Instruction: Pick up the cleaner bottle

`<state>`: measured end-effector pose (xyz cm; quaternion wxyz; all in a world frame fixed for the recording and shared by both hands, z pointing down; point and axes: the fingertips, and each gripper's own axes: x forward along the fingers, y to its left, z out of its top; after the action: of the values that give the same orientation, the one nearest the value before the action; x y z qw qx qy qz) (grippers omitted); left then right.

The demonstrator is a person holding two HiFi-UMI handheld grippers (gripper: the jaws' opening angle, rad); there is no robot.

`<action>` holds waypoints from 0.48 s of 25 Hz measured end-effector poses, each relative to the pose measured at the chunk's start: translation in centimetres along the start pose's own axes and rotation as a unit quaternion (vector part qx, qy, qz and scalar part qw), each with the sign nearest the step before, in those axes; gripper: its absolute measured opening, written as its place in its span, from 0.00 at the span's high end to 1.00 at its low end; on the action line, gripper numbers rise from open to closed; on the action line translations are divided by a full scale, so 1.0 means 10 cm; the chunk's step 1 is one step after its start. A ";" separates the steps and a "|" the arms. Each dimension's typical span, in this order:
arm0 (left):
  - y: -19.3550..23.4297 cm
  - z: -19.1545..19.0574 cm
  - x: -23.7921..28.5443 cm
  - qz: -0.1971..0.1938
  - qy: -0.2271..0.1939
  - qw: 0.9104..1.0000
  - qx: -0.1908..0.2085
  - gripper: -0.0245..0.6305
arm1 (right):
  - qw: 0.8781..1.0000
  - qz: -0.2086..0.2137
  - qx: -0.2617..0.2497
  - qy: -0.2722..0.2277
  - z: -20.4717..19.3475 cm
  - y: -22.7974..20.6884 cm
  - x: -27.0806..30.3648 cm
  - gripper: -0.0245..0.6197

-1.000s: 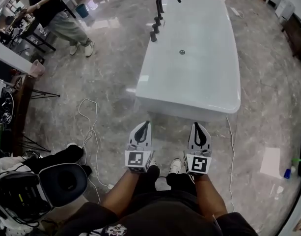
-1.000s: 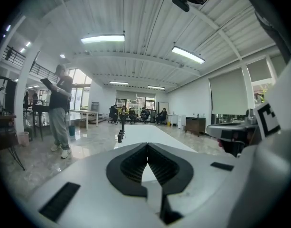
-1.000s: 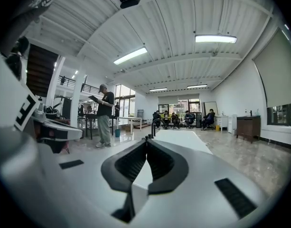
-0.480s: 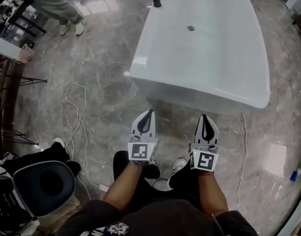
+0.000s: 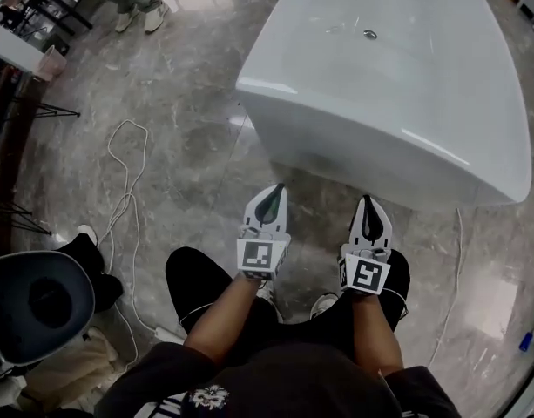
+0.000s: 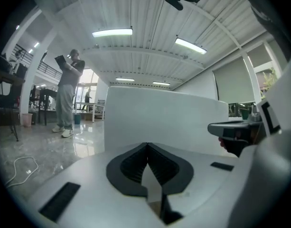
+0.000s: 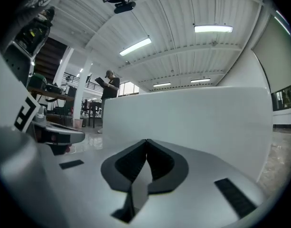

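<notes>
- Grey marbled floor [image 5: 188,146], glossy, with bright reflections toward its upper left corner in the head view.
- White bathtub [image 5: 406,103] standing on that floor and filling the upper right; smooth rounded rim, small round drain [image 5: 369,34] in the basin, near end just ahead of both grippers.
- White cable [image 5: 125,194] looped over the floor left of the bathtub, well apart from it.
- Round dark seat [image 5: 36,303] at the lower left corner; pink bin [image 5: 50,62] up along the left edge.
- Pale rectangular patch [image 5: 491,293] on the floor at the right, past the bathtub's near end.
- Small blue and green shape at the floor's far right edge, apparently the cleaner bottle [image 5: 528,338]; well apart from both grippers, too small for detail.
- Jaws of the left gripper [image 5: 276,190] pressed together with nothing between them; held above the bent knees [image 5: 197,277], pointing at the bathtub's white side.
- Jaws of the right gripper [image 5: 368,202] likewise closed tight and empty; beside the left one, apart from it, facing the same white side.
- Beyond the bathtub in both gripper views: open hall, ribbed white ceiling [image 6: 136,13], strip lights [image 6: 112,32], standing person [image 6: 67,96] at the left.
</notes>
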<state>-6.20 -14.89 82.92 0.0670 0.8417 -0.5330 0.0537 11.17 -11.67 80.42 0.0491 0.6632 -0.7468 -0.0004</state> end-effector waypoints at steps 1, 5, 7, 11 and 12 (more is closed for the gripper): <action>0.02 -0.12 0.01 0.001 0.002 1.000 -0.001 0.95 | 1.000 0.002 0.001 -0.001 -0.09 0.02 0.03 0.94; 0.13 -0.37 0.03 0.007 0.009 1.000 -0.001 0.95 | 1.000 0.015 0.001 0.005 -0.31 0.14 0.11 0.94; 0.20 -0.49 0.02 0.015 0.012 1.000 -0.001 0.95 | 1.000 0.023 0.001 0.004 -0.33 0.21 0.15 0.94; 0.32 -0.67 -0.04 0.051 -0.007 0.999 0.015 0.92 | 0.999 0.042 0.007 0.000 -0.41 0.32 0.21 0.94; 0.33 -0.74 -0.04 0.056 -0.011 0.998 0.023 0.82 | 0.999 0.045 0.011 0.002 -0.46 0.34 0.21 0.94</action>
<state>-9.50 -14.68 90.34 0.0392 0.8125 -0.5785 0.0603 7.92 -13.03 85.34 0.0435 0.6293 -0.7758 0.0114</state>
